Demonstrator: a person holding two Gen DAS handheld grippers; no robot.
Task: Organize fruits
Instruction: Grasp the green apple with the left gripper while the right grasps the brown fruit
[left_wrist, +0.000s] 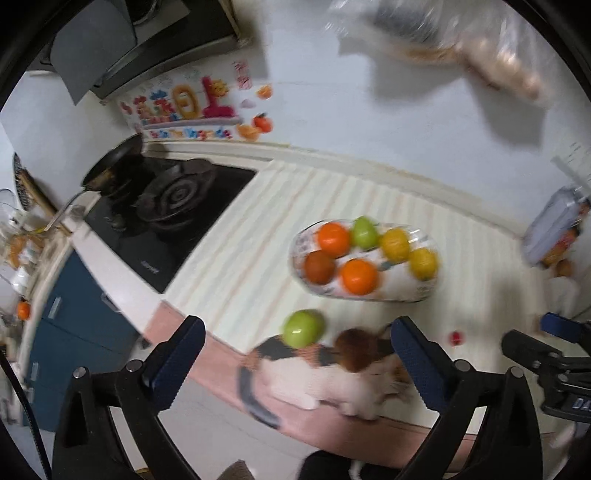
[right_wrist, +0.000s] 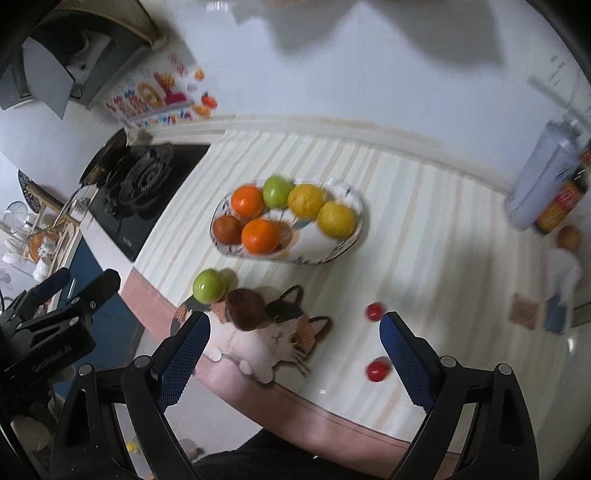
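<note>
Fruit sits mostly in an oval dish (left_wrist: 369, 295) on the striped bench (left_wrist: 258, 229). In the left wrist view the dish lies at about one o'clock from the picture's centre and holds two oranges (left_wrist: 333, 239), a green apple (left_wrist: 364, 232), two lemons (left_wrist: 395, 244) and a brown fruit (left_wrist: 319, 266). A loose green apple (left_wrist: 304, 328) and a loose brown fruit (left_wrist: 354, 349) rest at six o'clock from the dish, on a cat-shaped mat (left_wrist: 325, 384) that reaches the bench's near edge. The left hand-held gripper (left_wrist: 295, 362) is spread wide with nothing pinched; both loose fruits show between its fingers. A small red fruit (left_wrist: 457, 338) lies at four o'clock from the dish. The stove (left_wrist: 177, 206) borders the bench at nine o'clock.

In the right wrist view the dish (right_wrist: 332, 254) stands at twelve o'clock from the right hand-held gripper (right_wrist: 293, 350), which is also spread and empty. The green apple (right_wrist: 208, 286) and brown fruit (right_wrist: 246, 308) sit on the mat (right_wrist: 273, 343) at seven o'clock from the dish. Two small red fruits (right_wrist: 375, 311) lie just beside the right finger. Open striped bench stretches from the dish toward three o'clock, up to a pale jug (right_wrist: 543, 184) and a bottle (right_wrist: 561, 199) by the wall. The left hand-held gripper (right_wrist: 79, 284) shows at nine o'clock.
</note>
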